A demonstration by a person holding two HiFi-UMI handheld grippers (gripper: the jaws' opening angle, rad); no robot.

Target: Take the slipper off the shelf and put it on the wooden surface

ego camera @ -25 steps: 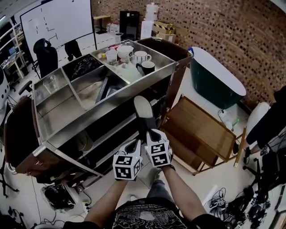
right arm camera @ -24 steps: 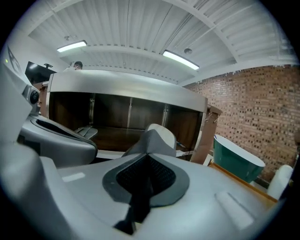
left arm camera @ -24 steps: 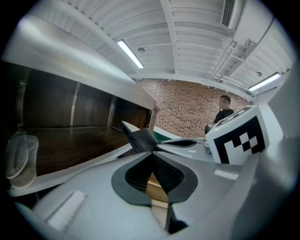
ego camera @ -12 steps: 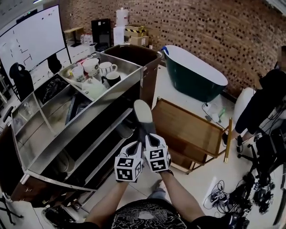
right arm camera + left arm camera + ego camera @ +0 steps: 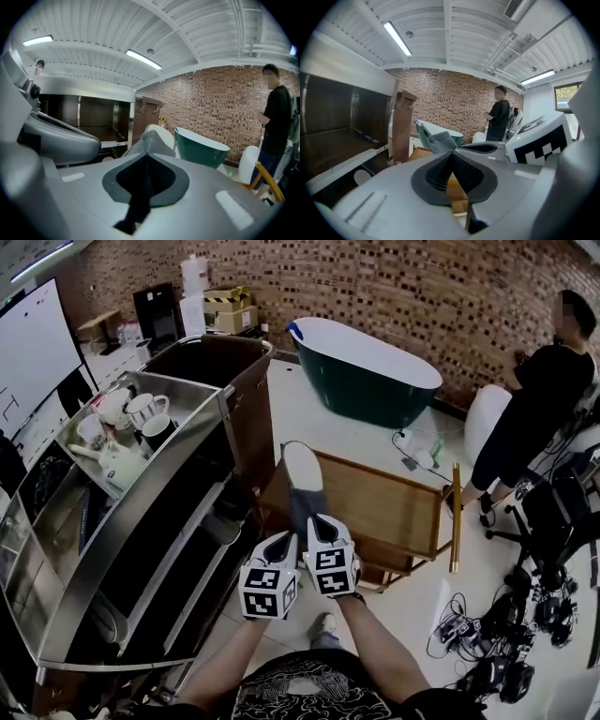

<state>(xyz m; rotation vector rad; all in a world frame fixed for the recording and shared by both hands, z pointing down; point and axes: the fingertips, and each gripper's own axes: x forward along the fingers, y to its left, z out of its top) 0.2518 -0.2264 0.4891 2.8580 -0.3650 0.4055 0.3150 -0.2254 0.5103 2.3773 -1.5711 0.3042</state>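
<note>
A grey slipper (image 5: pixel 302 482) with a white sole sticks out forward from between my two grippers, held in the air. It hangs over the near left part of the low wooden surface (image 5: pixel 398 507). My left gripper (image 5: pixel 286 538) and right gripper (image 5: pixel 315 519) sit side by side, both shut on the slipper's heel end. In the right gripper view the slipper (image 5: pixel 152 140) rises straight from the closed right gripper (image 5: pixel 146 154). In the left gripper view the slipper (image 5: pixel 436 140) runs up and left from the closed left gripper (image 5: pixel 451 152), and wood (image 5: pixel 457 194) shows below the pads.
The steel shelf cart (image 5: pixel 141 521) stands at the left with cups (image 5: pixel 141 413) on top. Beyond the wooden surface is a green bathtub (image 5: pixel 366 367). A person in black (image 5: pixel 534 418) stands at the right, near chairs and floor cables (image 5: pixel 487 643).
Both grippers have swung right with the slipper, away from the cart's shelf, and it now hangs over the wooden surface. The cart has slid to the left of the view.
</note>
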